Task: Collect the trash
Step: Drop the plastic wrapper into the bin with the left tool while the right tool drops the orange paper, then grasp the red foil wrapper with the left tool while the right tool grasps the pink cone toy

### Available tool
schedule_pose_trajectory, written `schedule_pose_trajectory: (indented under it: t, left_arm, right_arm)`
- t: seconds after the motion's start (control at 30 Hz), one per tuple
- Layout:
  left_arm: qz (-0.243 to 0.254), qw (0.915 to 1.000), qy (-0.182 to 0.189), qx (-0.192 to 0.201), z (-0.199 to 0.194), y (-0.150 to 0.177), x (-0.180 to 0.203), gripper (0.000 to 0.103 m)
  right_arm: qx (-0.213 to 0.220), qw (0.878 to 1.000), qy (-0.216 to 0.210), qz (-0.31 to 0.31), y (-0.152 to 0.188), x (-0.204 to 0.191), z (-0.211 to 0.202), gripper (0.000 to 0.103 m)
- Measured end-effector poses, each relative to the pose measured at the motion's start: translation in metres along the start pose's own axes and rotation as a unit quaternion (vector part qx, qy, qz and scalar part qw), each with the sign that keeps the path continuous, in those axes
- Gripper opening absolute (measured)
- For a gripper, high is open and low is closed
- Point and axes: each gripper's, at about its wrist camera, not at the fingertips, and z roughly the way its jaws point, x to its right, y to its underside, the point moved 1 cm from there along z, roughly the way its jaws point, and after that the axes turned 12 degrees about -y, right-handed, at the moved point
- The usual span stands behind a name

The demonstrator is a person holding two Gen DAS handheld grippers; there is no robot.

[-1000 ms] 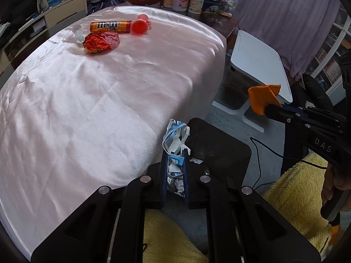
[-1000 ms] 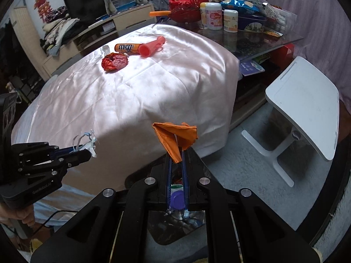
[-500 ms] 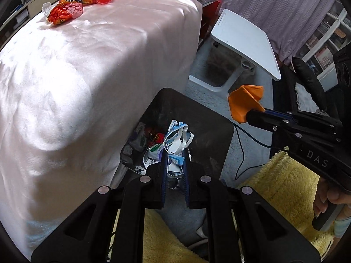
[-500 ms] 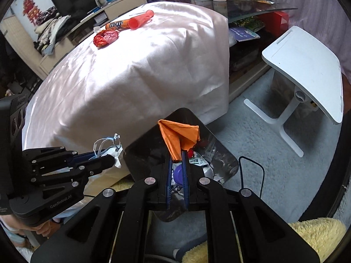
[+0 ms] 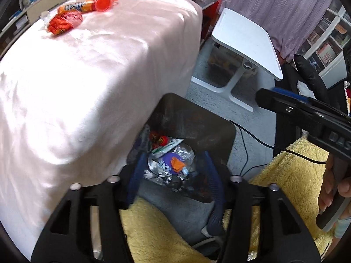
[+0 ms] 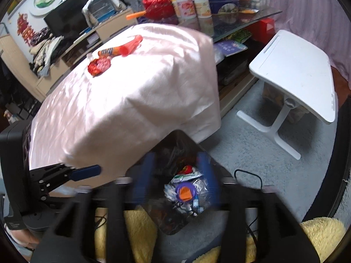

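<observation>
Both grippers are hanging over a dark bin (image 5: 195, 120) standing on grey carpet (image 5: 248, 118) just beside the pink-draped table (image 5: 92, 70); the left gripper (image 5: 173, 171) is showing its blue-padded fingers (image 5: 136, 175) spread wide apart with nothing between them, and the right gripper (image 6: 175, 175) is likewise showing its jaws parted and empty, though its fingers (image 6: 145, 171) are blurring in the right wrist view. Inside the bin, an orange scrap (image 5: 177, 164) is lying on a purple round lid (image 5: 170, 160), resting among crinkled silver foil (image 5: 158, 168) and a white-and-green wrapper (image 5: 167, 145); a red wrapper (image 5: 159, 139) is sitting deeper in, toward the table side. In the right wrist view the same orange scrap (image 6: 185, 192) is sitting on the purple lid (image 6: 178, 189), between the spread fingers.

Trash is lying on the far end of the table: a crumpled red-orange wrapper (image 5: 63, 23), an orange M&M's tube (image 5: 75, 7) just beside it, and a red plastic cup (image 5: 103, 2) on its side touching the tube's end; all three are well apart from the bin. A white side table (image 5: 245, 41) is standing on the carpet beyond the bin; a yellow fluffy blanket (image 5: 153, 230) is lying beneath the grippers; a black cable (image 5: 248, 135) is trailing across the carpet.
</observation>
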Motion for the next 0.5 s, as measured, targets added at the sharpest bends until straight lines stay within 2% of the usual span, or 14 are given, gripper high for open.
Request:
schedule_pose_trajectory:
  t: [0.03,0.07,0.13,0.23,0.5]
  left_arm:
    - [-0.002,1.0000,-0.008,0.005,-0.005,-0.001,-0.004,0.070]
    - [-0.004,0.9998,-0.015,0.010,-0.010,-0.002,-0.010,0.077]
    - [-0.012,0.9993,-0.029,0.018,-0.020,-0.006,-0.021,0.084]
    - [-0.030,0.9980,-0.046,0.033,-0.036,-0.012,-0.040,0.095]
    - [-0.069,0.9930,-0.073,0.061,-0.065,-0.028,-0.085,0.095]
  right_arm:
    - [0.014,1.000,0.003,0.001,-0.002,0.001,-0.004,0.084]
    - [0.020,1.000,0.004,0.000,-0.003,0.001,-0.007,0.085]
    - [0.024,1.000,-0.002,0.002,-0.007,0.002,-0.009,0.094]
    - [0.032,0.999,-0.011,0.005,-0.016,0.001,-0.013,0.096]
    - [0.049,0.998,-0.028,-0.020,-0.050,-0.020,-0.015,0.096]
